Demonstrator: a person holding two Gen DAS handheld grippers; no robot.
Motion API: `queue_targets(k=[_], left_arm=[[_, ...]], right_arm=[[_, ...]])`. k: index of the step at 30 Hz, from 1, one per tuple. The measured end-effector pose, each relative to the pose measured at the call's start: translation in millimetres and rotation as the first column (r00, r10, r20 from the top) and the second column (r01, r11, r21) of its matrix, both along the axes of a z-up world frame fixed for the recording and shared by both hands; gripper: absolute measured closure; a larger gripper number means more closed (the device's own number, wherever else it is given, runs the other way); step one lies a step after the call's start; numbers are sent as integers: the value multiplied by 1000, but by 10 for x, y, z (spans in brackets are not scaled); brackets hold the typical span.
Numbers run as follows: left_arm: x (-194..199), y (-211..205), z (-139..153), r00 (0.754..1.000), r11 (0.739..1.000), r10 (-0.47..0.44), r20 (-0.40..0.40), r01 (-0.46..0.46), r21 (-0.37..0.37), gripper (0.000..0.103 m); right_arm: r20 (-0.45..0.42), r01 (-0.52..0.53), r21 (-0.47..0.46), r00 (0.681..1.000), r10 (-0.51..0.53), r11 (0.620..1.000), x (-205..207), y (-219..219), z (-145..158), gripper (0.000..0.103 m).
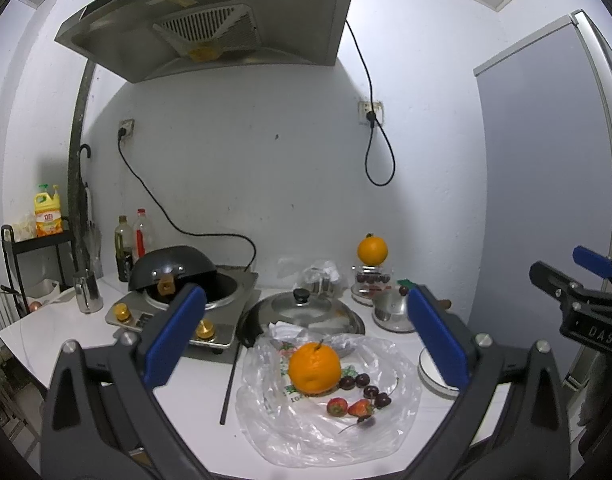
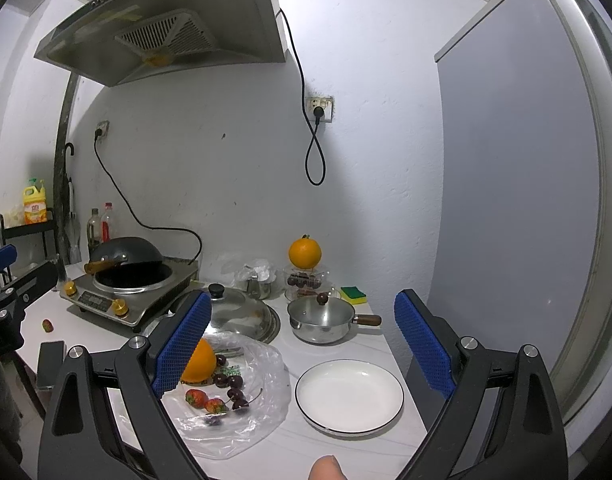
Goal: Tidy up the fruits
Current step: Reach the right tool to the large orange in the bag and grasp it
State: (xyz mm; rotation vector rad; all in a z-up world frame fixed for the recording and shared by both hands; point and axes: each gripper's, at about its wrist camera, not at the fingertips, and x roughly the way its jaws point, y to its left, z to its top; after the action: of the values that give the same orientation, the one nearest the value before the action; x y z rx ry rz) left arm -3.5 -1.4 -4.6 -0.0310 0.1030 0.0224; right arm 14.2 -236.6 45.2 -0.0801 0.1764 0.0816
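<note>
Clear plastic bag (image 1: 330,412) is spread flat on the table (image 2: 346,452), so the orange (image 1: 315,368), cherries (image 1: 366,388) and strawberries (image 1: 350,407) are exposed for picking. Both the left gripper (image 1: 306,340) and right gripper (image 2: 304,340) are held wide apart and empty above them, with the white plate (image 2: 349,396) presumably set beside as the destination.

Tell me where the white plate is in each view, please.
Left wrist: the plate is at lower right, mostly hidden behind the left tool's blue finger.
Right wrist: the plate is at lower centre, in full view, empty.
Shared landmark: the small steel pot stands just behind it.
</note>
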Motion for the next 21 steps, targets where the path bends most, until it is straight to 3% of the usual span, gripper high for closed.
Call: queue_targets(k=[21], left_arm=[[709, 412, -684, 980, 998, 55, -192, -61, -26, 1]], right_arm=[[-168, -107, -24, 981, 101, 994, 740, 446, -565, 8]])
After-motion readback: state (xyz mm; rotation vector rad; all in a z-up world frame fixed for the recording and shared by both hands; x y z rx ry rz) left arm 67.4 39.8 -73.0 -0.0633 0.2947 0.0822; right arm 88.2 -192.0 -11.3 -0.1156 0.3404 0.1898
